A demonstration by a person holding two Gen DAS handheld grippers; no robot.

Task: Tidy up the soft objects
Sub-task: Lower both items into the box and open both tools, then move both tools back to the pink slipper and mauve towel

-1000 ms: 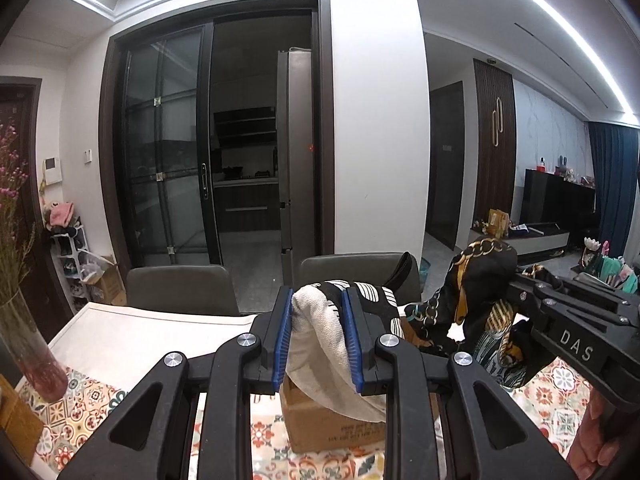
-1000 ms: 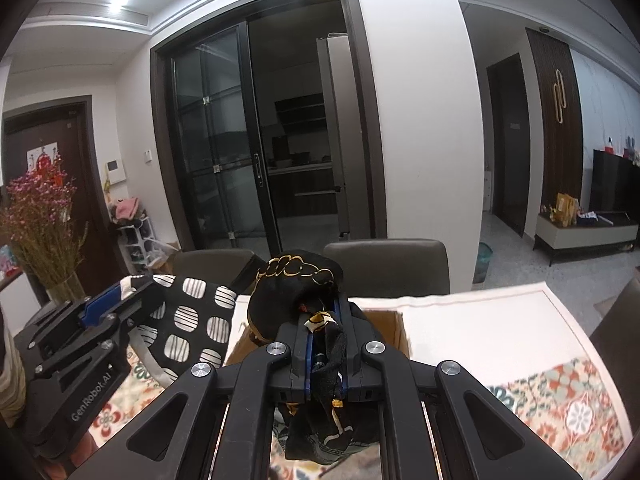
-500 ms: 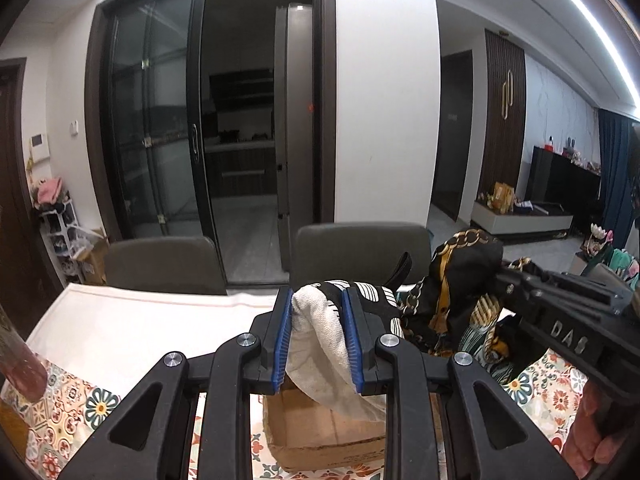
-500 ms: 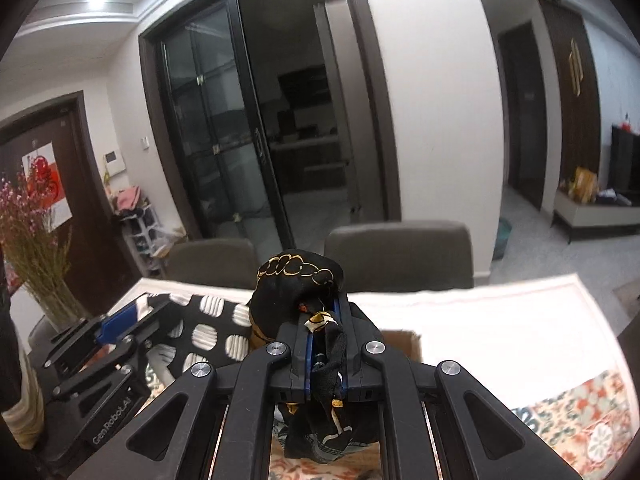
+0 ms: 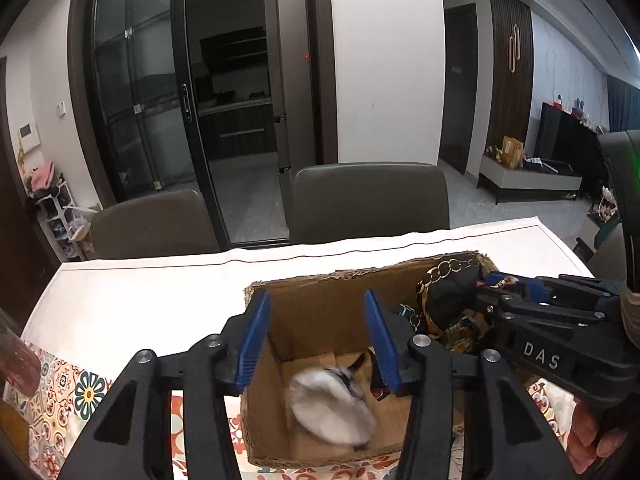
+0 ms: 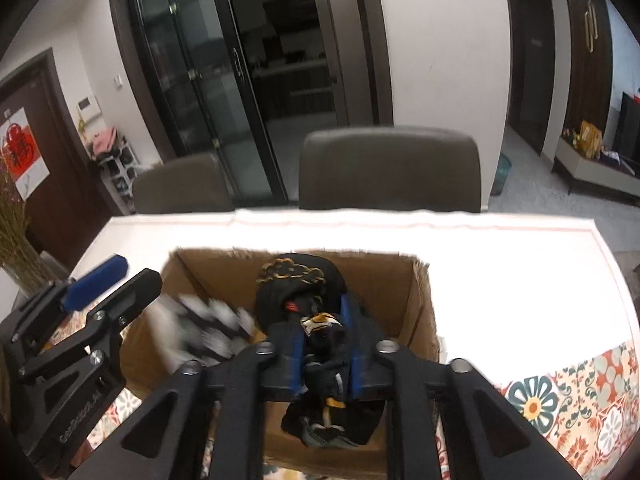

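Observation:
An open cardboard box [image 5: 320, 312] [image 6: 420, 304] stands on the table. My left gripper [image 5: 316, 340] is open above the box's left half. The white and black dotted cloth [image 5: 332, 406] [image 6: 204, 328] lies blurred inside the box below it. My right gripper [image 6: 322, 356] hangs over the box's right side with its jaws slightly parted around the black and gold scarf [image 6: 304, 292] [image 5: 444, 300], which still sits between the pads. The left gripper also shows at the left of the right wrist view [image 6: 100, 280].
The table has a white cloth [image 5: 140, 292] and a floral patterned runner [image 6: 560, 396] near me. Two grey chairs [image 5: 368, 200] stand behind the table. A vase [image 6: 16, 248] with dried flowers is at the left edge.
Both grippers moved down over the box. My left gripper opened and the dotted cloth dropped into the box. My right gripper's jaws widened a little around the scarf.

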